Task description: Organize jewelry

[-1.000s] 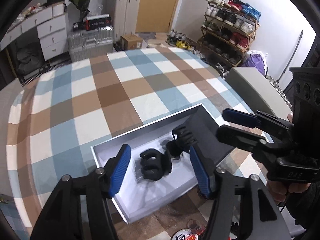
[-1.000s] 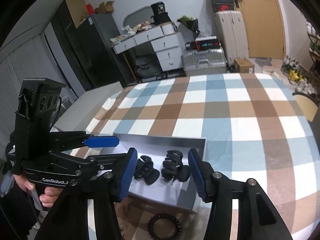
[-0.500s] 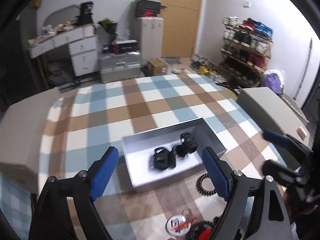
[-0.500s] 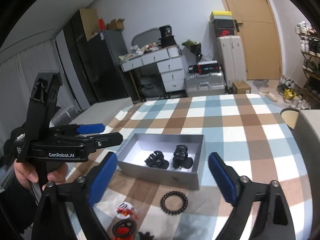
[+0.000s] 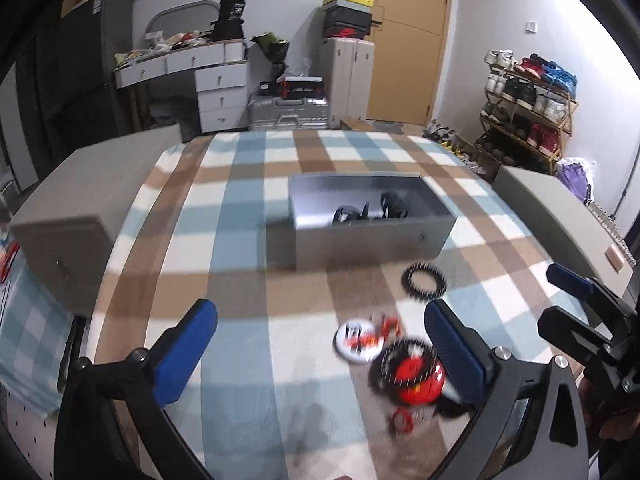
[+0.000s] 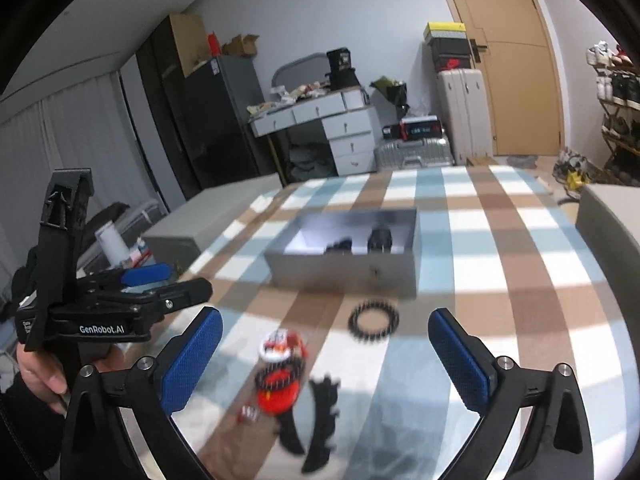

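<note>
Lying beyond spread fingers (image 6: pixel 192 360), hair ring (image 6: pixel 373 320)

Open grey box (image 6: pixel 344 270) holding two black hair claws (image 6: pixel 379 239); black spiral tie (image 6: pixel 373 320) lying just before it

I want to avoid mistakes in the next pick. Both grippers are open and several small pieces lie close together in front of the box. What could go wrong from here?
1. The red piece, the black spiral ring over it and the white badge crowd together; wide jaws may catch two at once.
2. The black claw clip lies beside that cluster, so a descending finger could knock it aside.
3. Left gripper and right gripper aim at the same patch and may collide.
</note>
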A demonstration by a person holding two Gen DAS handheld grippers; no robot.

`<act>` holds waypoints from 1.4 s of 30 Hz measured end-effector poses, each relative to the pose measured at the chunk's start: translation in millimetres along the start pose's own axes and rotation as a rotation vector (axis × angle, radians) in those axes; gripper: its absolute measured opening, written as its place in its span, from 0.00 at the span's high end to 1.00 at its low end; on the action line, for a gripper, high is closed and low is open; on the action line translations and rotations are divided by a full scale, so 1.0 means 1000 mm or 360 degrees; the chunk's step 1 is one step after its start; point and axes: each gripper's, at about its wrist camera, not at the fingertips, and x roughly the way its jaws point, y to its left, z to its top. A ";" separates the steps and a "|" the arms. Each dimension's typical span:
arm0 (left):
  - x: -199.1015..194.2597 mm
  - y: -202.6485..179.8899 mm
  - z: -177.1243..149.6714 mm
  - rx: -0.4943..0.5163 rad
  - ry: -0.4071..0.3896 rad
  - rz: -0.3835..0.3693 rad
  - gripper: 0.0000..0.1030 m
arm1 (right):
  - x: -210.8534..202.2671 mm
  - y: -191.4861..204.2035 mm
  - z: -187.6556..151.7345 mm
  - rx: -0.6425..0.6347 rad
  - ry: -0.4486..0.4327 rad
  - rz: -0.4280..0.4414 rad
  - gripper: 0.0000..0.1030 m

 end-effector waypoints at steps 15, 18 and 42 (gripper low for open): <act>0.002 0.004 -0.072 -0.0145 0.0216 -0.0205 0.02 | 0.018 0.011 -0.061 -0.0003 0.0314 0.0037 0.06; -0.001 0.008 -0.075 -0.0162 0.0208 -0.0237 0.02 | 0.019 0.016 -0.065 -0.0017 0.0316 0.0057 0.12; -0.022 0.046 -0.092 -0.0270 0.0140 -0.0167 0.02 | 0.063 0.087 -0.073 -0.0418 0.0365 -0.0077 0.73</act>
